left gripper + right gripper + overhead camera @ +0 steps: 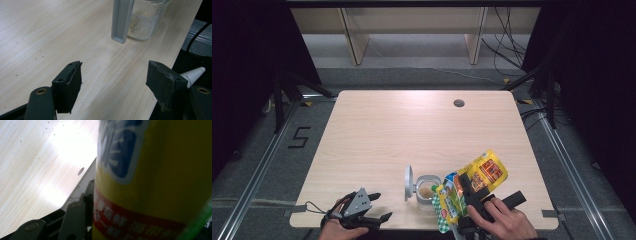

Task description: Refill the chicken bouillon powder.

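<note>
Right gripper [469, 192]: clamping a yellow snack pouch [484, 172], probably to pour; its jaws are mostly hidden, so the exact pinch point is unclear.
Yellow snack pouch: tilting up and away, just right of the clear jar [427, 189].
Clear jar: standing near the table's [412, 125] front edge, grey lid [408, 183] flipped up, showing pale contents.
Left gripper [379, 206]: resting released on the table, jaws spread, facing the jar, likely waiting to steady it.
</note>
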Tool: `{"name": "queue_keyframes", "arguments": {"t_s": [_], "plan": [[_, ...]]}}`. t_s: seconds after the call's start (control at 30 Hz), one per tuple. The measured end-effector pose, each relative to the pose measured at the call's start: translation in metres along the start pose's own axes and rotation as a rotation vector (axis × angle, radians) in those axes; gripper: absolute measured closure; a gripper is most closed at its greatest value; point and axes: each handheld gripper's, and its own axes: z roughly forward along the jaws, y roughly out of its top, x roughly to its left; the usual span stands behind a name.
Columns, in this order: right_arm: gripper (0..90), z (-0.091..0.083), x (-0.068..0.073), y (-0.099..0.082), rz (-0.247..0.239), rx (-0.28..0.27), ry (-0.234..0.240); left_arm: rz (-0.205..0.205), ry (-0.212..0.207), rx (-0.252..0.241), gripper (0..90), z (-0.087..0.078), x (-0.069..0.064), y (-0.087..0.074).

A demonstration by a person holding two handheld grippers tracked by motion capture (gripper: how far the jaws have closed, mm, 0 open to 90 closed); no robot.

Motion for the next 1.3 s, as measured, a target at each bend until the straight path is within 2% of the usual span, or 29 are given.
{"name": "queue_keyframes", "arguments": {"t_s": [0.03, 0.07, 0.17, 0.23, 0.27, 0.3, 0.37, 0.43, 0.47, 0.6, 0.63, 0.67, 0.73, 0.8, 0.83, 0.9, 0.97, 1.0, 1.07, 1.13, 1.17, 1.2, 1.3], "plan": [[60.1, 0.0004, -0.0004, 0.0, -0.002, -0.004, 0.013, -0.007, -0.001, -0.014, 25.8, 0.0016, 0.0011, -0.0008], [60.1, 0.0003, 0.0004, 0.0, 0.001, -0.003, 0.001, -0.001, 0.003, 0.005, 24.4, -0.0003, 0.0015, -0.0001], [60.1, 0.0014, 0.001, -0.0001, -0.007, -0.005, 0.002, -0.01, 0.003, -0.005, 22.8, -0.0006, 0.0012, -0.0001], [60.1, 0.0013, 0.0019, -0.0001, 0.004, -0.005, 0.009, -0.014, 0.0, -0.008, 22.2, -0.0001, 0.0004, -0.0002], [60.2, 0.0015, 0.0013, -0.0003, 0.005, -0.012, 0.022, -0.005, 0.003, 0.003, 21.6, -0.0005, 0.0008, 0.0], [60.2, 0.0013, 0.0018, -0.0001, 0.005, -0.007, 0.007, 0.013, 0.006, 0.03, 21.1, -0.0015, 0.0022, 0.0007], [60.2, 0.0008, 0.0015, 0.0003, 0.0, -0.007, 0.008, -0.008, -0.002, 0.012, 20.2, -0.0007, 0.0006, 0.0007], [60.2, 0.0004, 0.0005, 0.0002, 0.001, -0.013, 0.017, 0.003, 0.011, 0.013, 19.2, -0.0006, 0.0016, 0.0003], [60.2, 0.0006, 0.0003, 0.0002, -0.004, -0.013, 0.01, -0.017, 0.003, -0.013, 18.8, 0.0006, 0.0007, 0.0], [60.4, -0.0005, 0.0, 0.0001, 0.001, -0.009, 0.0, -0.012, 0.005, -0.008, 18.2, -0.0002, 0.0005, 0.0002], [60.4, -0.0005, 0.0001, 0.0001, 0.0, -0.007, 0.0, -0.008, 0.008, 0.007, 18.2, -0.0007, 0.0005, 0.0006], [60.4, -0.0005, 0.0003, 0.0, 0.0, -0.005, 0.002, -0.01, -0.002, 0.008, 18.2, -0.0007, 0.0001, 0.0008], [60.4, -0.0005, 0.0004, -0.0002, 0.0, -0.007, 0.002, 0.003, 0.007, -0.01, 18.2, 0.0006, -0.0008, 0.0002], [60.4, -0.0005, 0.0005, -0.0001, 0.0, -0.006, 0.003, 0.012, 0.006, 0.012, 18.5, -0.0001, -0.0007, 0.0006], [60.4, -0.0004, 0.0006, -0.0001, -0.005, -0.01, 0.002, 0.014, -0.01, 0.017, 19.4, -0.0001, -0.0012, 0.0008], [60.4, 0.0, 0.0008, -0.0001, -0.005, -0.012, 0.004, 0.04, 0.002, 0.037, 20.1, -0.0008, -0.0007, 0.0008], [60.5, 0.0003, 0.0006, -0.0004, -0.007, -0.014, 0.017, 0.038, -0.002, 0.041, 19.6, -0.0008, -0.0008, 0.0011], [60.5, -0.0001, 0.001, -0.0007, -0.008, -0.011, 0.007, 0.043, 0.006, 0.043, 19.5, -0.0011, -0.0004, 0.0012], [60.5, -0.0004, 0.0005, -0.0013, -0.005, -0.005, 0.004, 0.02, 0.004, 0.016, 19.3, 0.0, -0.0017, 0.0005], [60.5, -0.0007, -0.0002, -0.0017, -0.002, -0.011, 0.018, 0.021, 0.006, 0.018, 19.3, 0.0001, -0.0014, 0.0004], [60.6, -0.001, 0.0, -0.0018, -0.004, -0.01, 0.009, 0.036, 0.006, 0.033, 19.3, -0.0008, -0.0004, 0.0006], [60.6, -0.001, 0.0004, -0.0018, -0.003, -0.009, 0.0, 0.034, 0.011, 0.028, 19.4, -0.0003, -0.0008, 0.0004], [60.6, -0.0007, 0.0005, -0.0018, -0.001, -0.013, 0.02, 0.031, 0.008, 0.025, 19.5, -0.0001, -0.0012, 0.0004]]}}
